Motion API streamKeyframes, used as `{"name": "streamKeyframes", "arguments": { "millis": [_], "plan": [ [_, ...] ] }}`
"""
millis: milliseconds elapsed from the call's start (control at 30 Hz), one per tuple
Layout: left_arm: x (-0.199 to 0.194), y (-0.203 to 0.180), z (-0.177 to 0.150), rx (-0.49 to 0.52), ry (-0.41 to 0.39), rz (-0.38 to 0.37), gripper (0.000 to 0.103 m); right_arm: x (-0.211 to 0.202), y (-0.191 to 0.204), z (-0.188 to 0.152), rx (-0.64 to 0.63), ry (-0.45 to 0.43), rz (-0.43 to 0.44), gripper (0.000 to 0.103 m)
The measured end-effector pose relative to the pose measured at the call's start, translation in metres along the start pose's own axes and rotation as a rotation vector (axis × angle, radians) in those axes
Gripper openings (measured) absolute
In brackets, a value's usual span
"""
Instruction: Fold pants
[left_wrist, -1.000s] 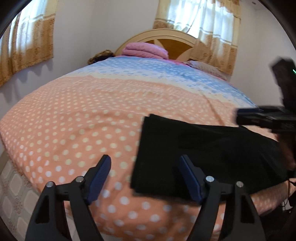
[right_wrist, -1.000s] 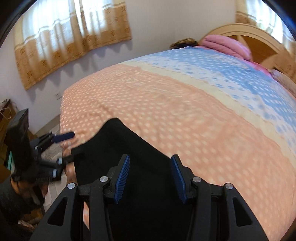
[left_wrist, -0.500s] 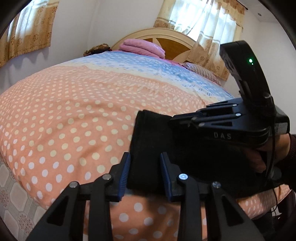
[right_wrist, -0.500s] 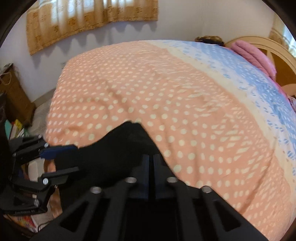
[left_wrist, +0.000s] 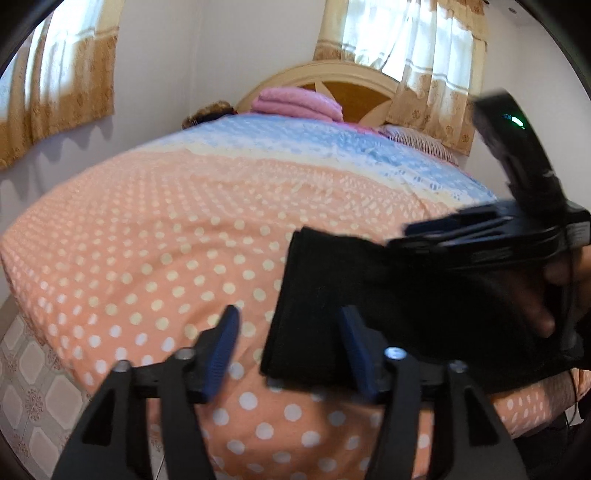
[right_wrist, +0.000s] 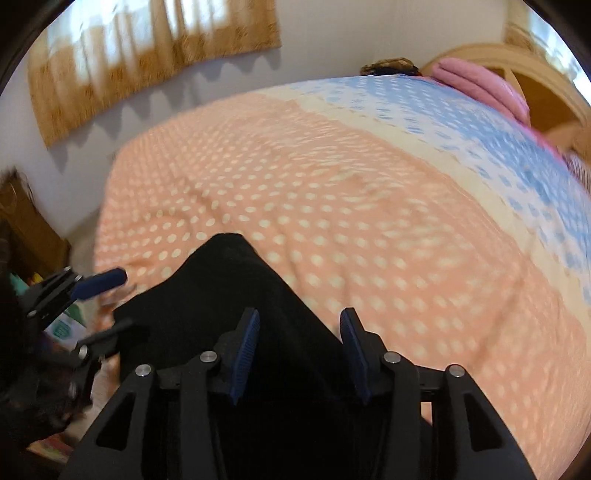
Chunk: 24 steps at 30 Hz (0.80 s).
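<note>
Both sets of fingers stand apart, nothing clamped. My left gripper (left_wrist: 290, 350) straddles the near-left corner of the pants (left_wrist: 332, 295); my right gripper (right_wrist: 299, 354) hovers over the same dark cloth (right_wrist: 229, 302). Pants lie folded into a thick black slab at the near edge of the bed (left_wrist: 155, 236), long axis running left to right along that edge. I judge them soft, limp, light, several layers thick. Best hold: pinch corners through all layers, or the fold will slump.
</note>
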<state>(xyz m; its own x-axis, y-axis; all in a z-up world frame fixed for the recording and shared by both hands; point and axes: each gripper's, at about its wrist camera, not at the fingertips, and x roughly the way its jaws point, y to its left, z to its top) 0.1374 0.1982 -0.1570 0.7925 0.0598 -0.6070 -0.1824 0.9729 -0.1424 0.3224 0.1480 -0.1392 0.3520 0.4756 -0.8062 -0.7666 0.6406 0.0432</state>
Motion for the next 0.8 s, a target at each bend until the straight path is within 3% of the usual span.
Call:
{"name": "streamKeyframes", "arguments": {
  "millis": [167, 267, 333, 400, 500, 567, 733, 800],
  "plan": [
    [-0.018, -0.012, 0.007, 0.014, -0.073, 0.002, 0.091, -0.047, -0.071, -0.031, 0.177, -0.015, -0.075, 0.047],
    [-0.013, -0.023, 0.010, 0.043, -0.069, -0.011, 0.093, -0.056, -0.112, -0.057, 0.310, 0.029, -0.069, 0.047],
    [-0.003, -0.030, 0.008, 0.060, -0.045, -0.016, 0.093, -0.052, -0.123, -0.070, 0.354, 0.057, -0.029, 0.036],
    [0.007, -0.037, 0.004, 0.085, -0.024, -0.017, 0.093, -0.046, -0.129, -0.079, 0.389, 0.077, 0.032, 0.030],
    [0.022, -0.043, -0.005, 0.131, 0.047, 0.007, 0.096, -0.040, -0.127, -0.082, 0.399, 0.067, 0.060, 0.008],
    [0.029, -0.045, -0.012, 0.172, 0.067, 0.067, 0.100, -0.042, -0.124, -0.080, 0.405, 0.046, 0.054, 0.005],
    [0.028, -0.031, -0.015, 0.083, 0.078, 0.032, 0.103, -0.035, -0.124, -0.076, 0.404, 0.035, -0.014, 0.003],
    [0.025, -0.035, -0.015, 0.098, 0.075, 0.049, 0.103, -0.031, -0.124, -0.081, 0.406, 0.028, -0.033, 0.003]
  ]
}}
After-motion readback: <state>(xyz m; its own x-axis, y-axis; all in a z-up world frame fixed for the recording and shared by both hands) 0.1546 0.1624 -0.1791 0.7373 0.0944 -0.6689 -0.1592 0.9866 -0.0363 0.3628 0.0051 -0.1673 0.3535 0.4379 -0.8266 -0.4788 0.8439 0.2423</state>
